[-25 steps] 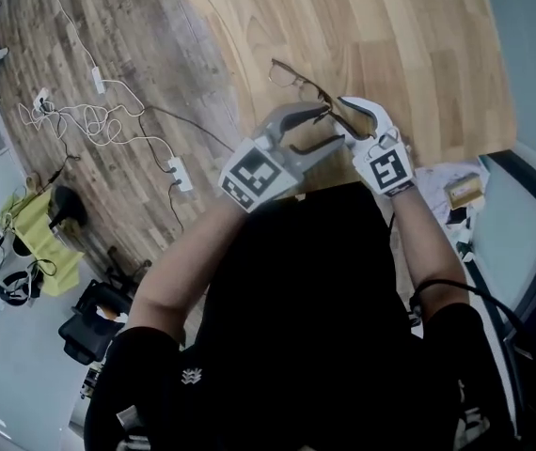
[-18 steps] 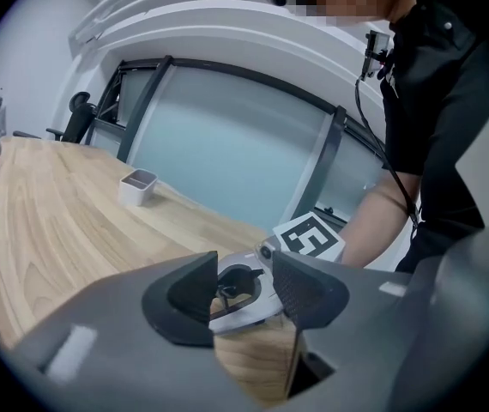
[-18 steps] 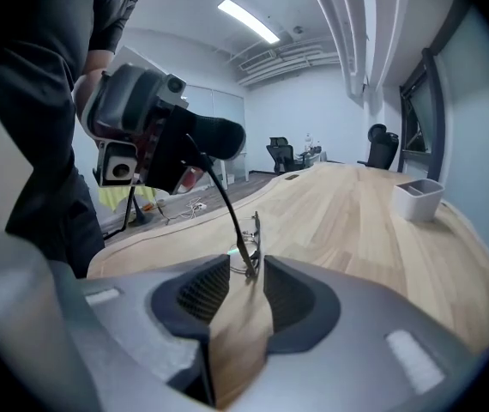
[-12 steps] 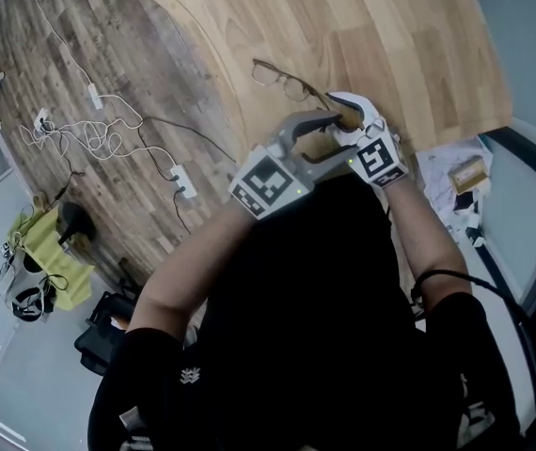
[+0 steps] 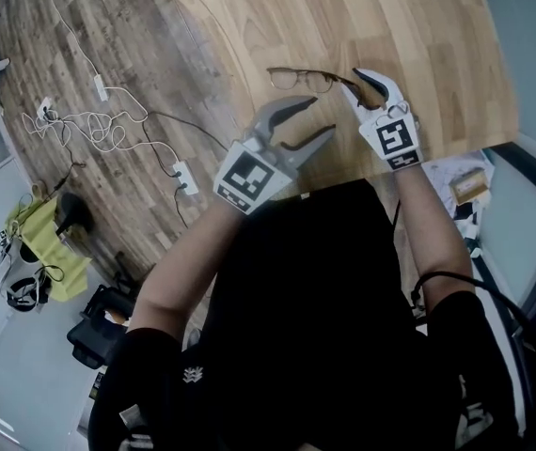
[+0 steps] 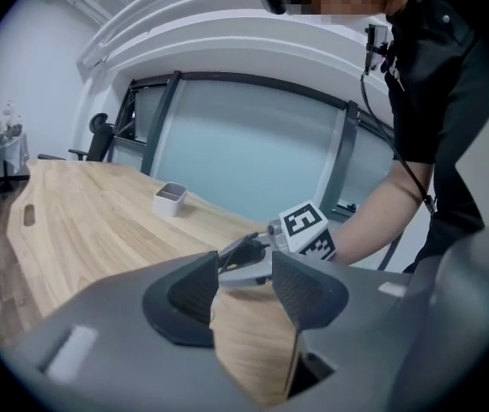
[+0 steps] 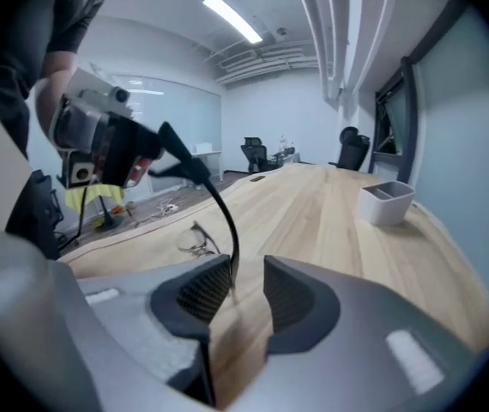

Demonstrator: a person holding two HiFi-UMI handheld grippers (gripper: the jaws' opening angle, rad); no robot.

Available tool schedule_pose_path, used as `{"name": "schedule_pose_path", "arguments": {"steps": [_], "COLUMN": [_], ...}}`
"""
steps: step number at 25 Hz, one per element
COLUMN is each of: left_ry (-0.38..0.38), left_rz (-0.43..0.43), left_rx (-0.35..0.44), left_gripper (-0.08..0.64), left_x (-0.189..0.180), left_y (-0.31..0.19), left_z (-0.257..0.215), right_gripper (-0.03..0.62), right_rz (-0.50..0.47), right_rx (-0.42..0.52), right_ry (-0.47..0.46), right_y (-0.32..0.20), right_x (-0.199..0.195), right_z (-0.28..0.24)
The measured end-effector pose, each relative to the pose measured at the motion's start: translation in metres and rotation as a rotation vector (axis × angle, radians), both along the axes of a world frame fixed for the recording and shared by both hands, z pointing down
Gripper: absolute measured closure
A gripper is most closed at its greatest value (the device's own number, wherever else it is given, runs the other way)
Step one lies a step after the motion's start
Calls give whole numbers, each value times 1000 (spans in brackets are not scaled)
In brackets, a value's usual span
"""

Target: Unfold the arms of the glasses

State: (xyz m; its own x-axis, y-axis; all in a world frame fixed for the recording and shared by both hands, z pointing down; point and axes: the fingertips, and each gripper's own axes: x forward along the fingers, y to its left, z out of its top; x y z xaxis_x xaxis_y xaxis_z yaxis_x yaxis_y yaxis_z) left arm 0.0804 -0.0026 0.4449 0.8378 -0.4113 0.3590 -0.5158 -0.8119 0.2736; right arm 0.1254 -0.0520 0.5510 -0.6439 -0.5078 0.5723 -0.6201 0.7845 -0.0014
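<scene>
Left claw (image 5: pixel 321 116) withdrawn, clear of glasses (image 5: pixel 301 78)

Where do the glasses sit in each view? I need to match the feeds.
Head view: glasses upper centre, just left of the right gripper.
Left gripper view: cannot make them out beyond the jaws.
Right gripper view: lenses centre left, one arm passing between the jaws.
Shared landmark: the light wooden table.

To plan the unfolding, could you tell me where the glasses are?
Head view: the glasses lie on the table beyond the left gripper, one arm running to the right gripper, between its jaws.
</scene>
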Motion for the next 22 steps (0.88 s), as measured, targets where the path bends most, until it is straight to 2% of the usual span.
{"name": "schedule_pose_path", "arguments": {"steps": [3,7,11,17,22], "left_ry": [-78,-160,-253,-266,-282], "left_rz": [-71,-129,-152,-123,-58], "left_rx": [10,8,-11,-67,-98], "left_gripper": [359,381,398,399,407], "left_x": [-25,-44,-52,-52,-42], "left_y": [-21,-45,-61,-80,-88], "left_z": [15,37,66,100,123], "right_gripper": [479,479,479,479,479], "right_rz": [116,146,196,200,223], "right_rx": [-9,-48,10,-4,44], "right_ry": [8,-19,-82,-117,-136], "right_y": [-29,-13,3,5,-3], "right_x": [4,-7,-14,-28,-26], "right_z": [-4,-1,-17,-16,-21]}}
